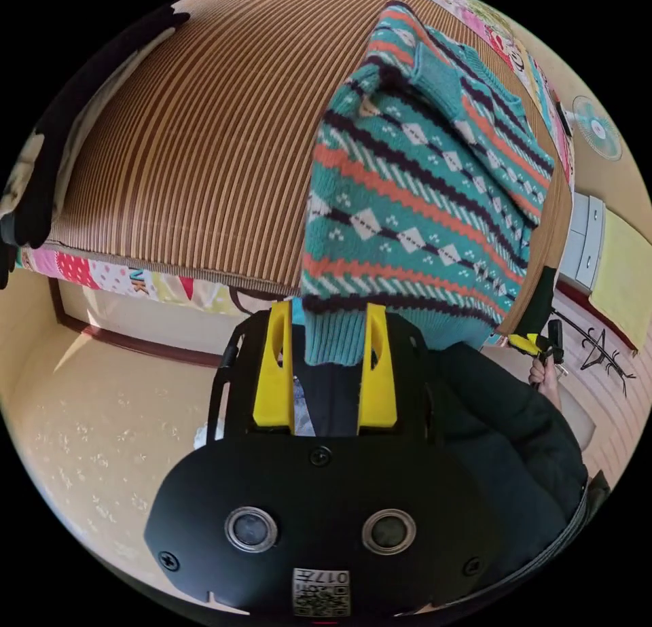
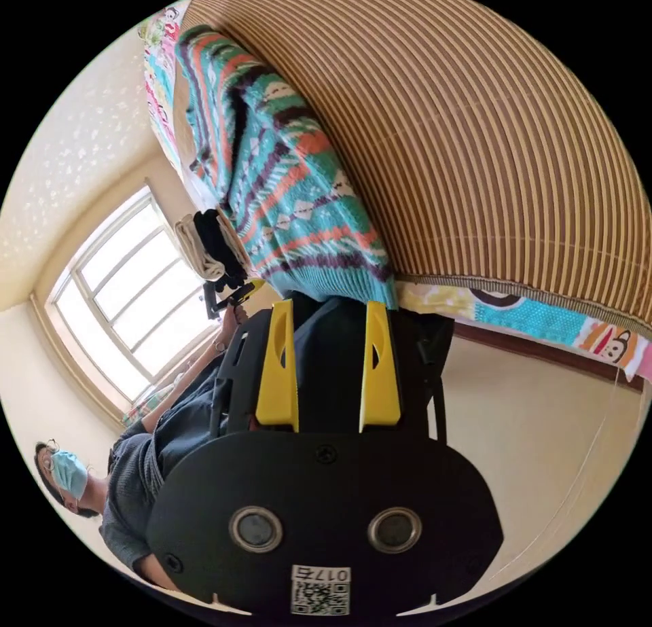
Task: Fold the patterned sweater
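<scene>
While the patterned sweater [image 1: 421, 199] is lying flat on the striped bed mat [image 1: 204, 145], its hem is hanging between the left gripper's [image 1: 331, 355] parted fingers, and the right gripper [image 2: 331, 355] is hovering open, empty, ready for gripping.

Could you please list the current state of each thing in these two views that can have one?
Teal, orange and dark-striped knitted sweater: spread on the striped mat, both sleeves folded in, ribbed hem hanging over the bed edge.
Left yellow-jawed tool: open, hem between its jaws, not pinched.
Right yellow-jawed tool: open, just below the hem corner.
Brown striped mat: lying flat on the bed.
</scene>
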